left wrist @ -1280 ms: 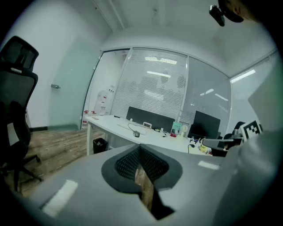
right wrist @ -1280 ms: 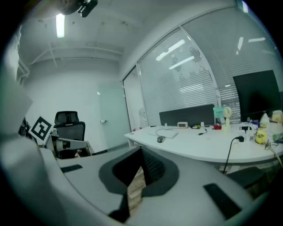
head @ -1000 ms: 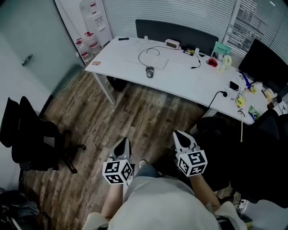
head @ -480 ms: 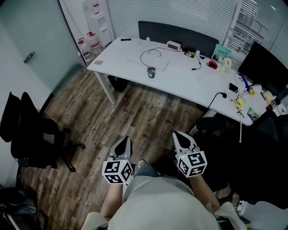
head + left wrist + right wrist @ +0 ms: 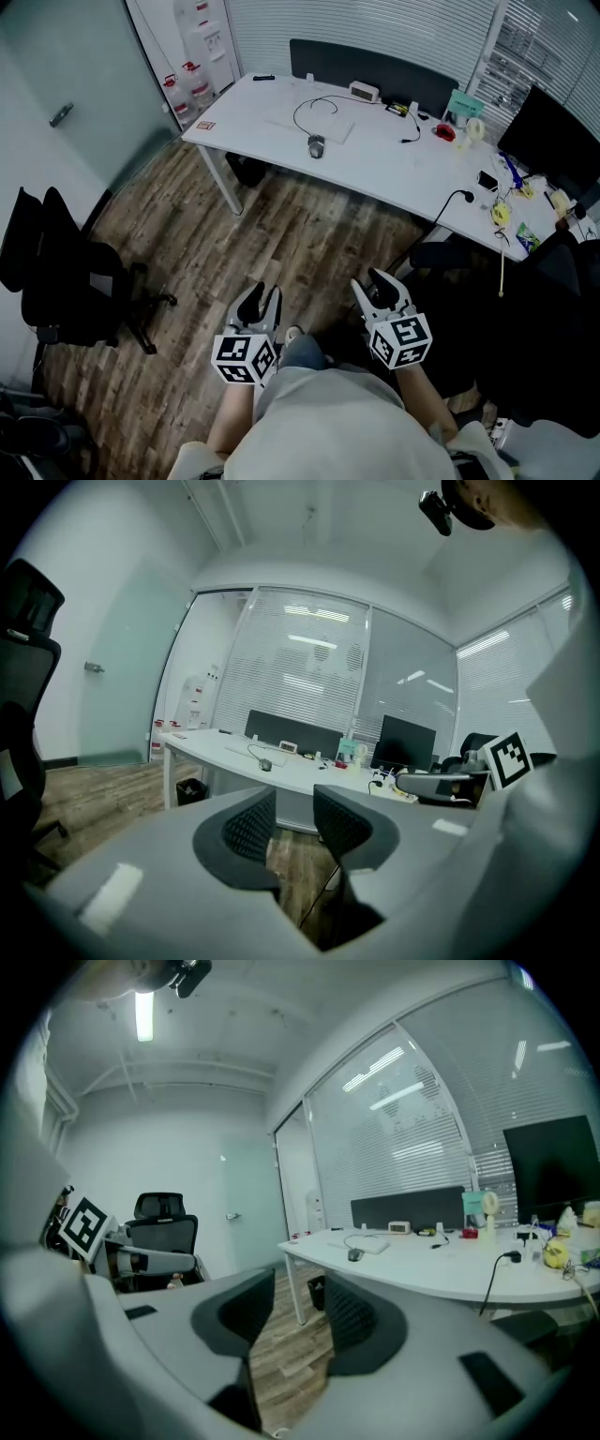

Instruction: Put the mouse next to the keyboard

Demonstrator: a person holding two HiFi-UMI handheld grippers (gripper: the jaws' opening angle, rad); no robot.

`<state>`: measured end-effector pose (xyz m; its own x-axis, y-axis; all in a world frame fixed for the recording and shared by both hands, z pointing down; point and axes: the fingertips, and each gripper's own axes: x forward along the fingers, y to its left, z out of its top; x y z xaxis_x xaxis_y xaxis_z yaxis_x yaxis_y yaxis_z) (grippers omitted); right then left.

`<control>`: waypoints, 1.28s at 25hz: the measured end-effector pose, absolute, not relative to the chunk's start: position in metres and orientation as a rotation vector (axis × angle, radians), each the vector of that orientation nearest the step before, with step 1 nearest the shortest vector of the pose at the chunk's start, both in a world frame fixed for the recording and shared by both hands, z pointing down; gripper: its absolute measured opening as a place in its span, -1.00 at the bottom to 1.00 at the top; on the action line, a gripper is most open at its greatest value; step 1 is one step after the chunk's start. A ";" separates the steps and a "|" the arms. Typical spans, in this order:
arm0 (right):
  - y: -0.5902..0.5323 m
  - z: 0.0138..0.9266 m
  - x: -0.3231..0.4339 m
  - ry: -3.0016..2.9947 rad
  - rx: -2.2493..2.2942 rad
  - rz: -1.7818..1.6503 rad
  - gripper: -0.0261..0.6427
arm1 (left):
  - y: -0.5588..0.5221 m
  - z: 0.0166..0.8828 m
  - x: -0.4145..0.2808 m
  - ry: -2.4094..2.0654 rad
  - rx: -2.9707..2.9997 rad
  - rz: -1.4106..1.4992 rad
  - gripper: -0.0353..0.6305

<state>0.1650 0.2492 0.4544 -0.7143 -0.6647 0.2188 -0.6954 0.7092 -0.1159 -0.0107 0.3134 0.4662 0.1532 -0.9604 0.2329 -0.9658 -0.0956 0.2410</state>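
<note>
1. The left gripper (image 5: 261,296) and the right gripper (image 5: 380,286) hung in the lower middle of the head view, over the brown wood-plank floor (image 5: 281,234); both sets of jaws were opening, at a middling gap, with only floor showing between the dark ribbed pads; nothing held on either side.
2. The small dark-grey oval mouse (image 5: 316,144) sat in the upper middle of the frame, on the long white curved desk (image 5: 394,173), close to its near edge; it was well apart from both grippers, straight up the picture from them.
3. Crosswise it fell between the two grippers, so neither hand looked clearly nearer; too even to call.
4. The mouse looked low, rounded and matte; its long axis seemed to run up and down the frame, with a thin black cable (image 5: 296,112) looping off beyond it; at this size I couldn't swear to that.
5. Just up and right of it lay a pale flat rectangular slab, which I took for the keyboard (image 5: 330,129); it was barely distinct from the desk top; the mouse sat near it, whether touching I couldn't tell.
6. My read: the whole reach was yet to come; the closing of that long gap up the frame came first, then the jaws set across the mouse's narrow width.
</note>
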 end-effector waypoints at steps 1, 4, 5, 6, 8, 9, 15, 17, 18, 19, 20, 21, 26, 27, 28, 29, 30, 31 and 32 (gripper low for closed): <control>0.249 0.455 0.165 -2.755 1.093 0.288 -0.37 | 0.313 0.467 -0.010 -1.844 2.105 0.025 -0.48; 0.247 0.456 0.162 -2.756 1.065 0.293 -0.18 | 0.309 0.466 -0.008 -1.829 2.112 0.021 -0.35; 0.246 0.456 0.161 -2.757 1.058 0.295 -0.14 | 0.307 0.466 -0.007 -1.823 2.118 0.021 -0.31; 0.243 0.457 0.159 -2.758 1.054 0.298 -0.11 | 0.304 0.466 -0.007 -1.816 2.124 0.022 -0.29; 0.237 0.457 0.155 -2.761 1.057 0.301 -0.06 | 0.297 0.466 -0.008 -1.804 2.135 0.024 -0.25; 0.232 0.458 0.153 -2.762 1.060 0.302 -0.04 | 0.293 0.467 -0.010 -1.801 2.139 0.026 -0.22; 0.190 0.459 0.138 -2.751 1.099 0.328 0.00 | 0.252 0.471 -0.027 -1.785 2.156 0.037 -0.13; 0.173 0.458 0.131 -2.746 1.118 0.333 0.01 | 0.234 0.471 -0.036 -1.777 2.160 0.038 -0.13; 0.164 0.457 0.128 -2.744 1.126 0.333 0.01 | 0.224 0.470 -0.041 -1.773 2.163 0.036 -0.13; 0.154 0.456 0.124 -2.742 1.133 0.333 0.01 | 0.214 0.470 -0.046 -1.768 2.166 0.034 -0.13; 0.144 0.455 0.120 -2.739 1.139 0.335 0.01 | 0.203 0.469 -0.050 -1.762 2.169 0.031 -0.13; 0.135 0.454 0.116 -2.735 1.146 0.337 0.01 | 0.192 0.469 -0.054 -1.755 2.174 0.030 -0.13; 0.085 0.446 0.088 -2.720 1.189 0.353 0.02 | 0.135 0.460 -0.076 -1.700 2.223 0.032 -0.13; 0.076 0.444 0.083 -2.719 1.199 0.357 0.03 | 0.125 0.458 -0.080 -1.686 2.232 0.036 -0.13; 0.068 0.442 0.078 -2.718 1.209 0.360 0.03 | 0.115 0.457 -0.084 -1.672 2.242 0.040 -0.13; 0.059 0.441 0.073 -2.716 1.221 0.362 0.03 | 0.105 0.456 -0.088 -1.659 2.251 0.044 -0.13; 0.050 0.439 0.069 -2.713 1.233 0.362 0.04 | 0.095 0.454 -0.092 -1.646 2.260 0.047 -0.13; 0.042 0.438 0.064 -2.709 1.246 0.363 0.04 | 0.085 0.453 -0.097 -1.635 2.269 0.050 -0.13; 0.033 0.437 0.059 -2.704 1.257 0.365 0.04 | 0.075 0.452 -0.102 -1.624 2.278 0.052 -0.13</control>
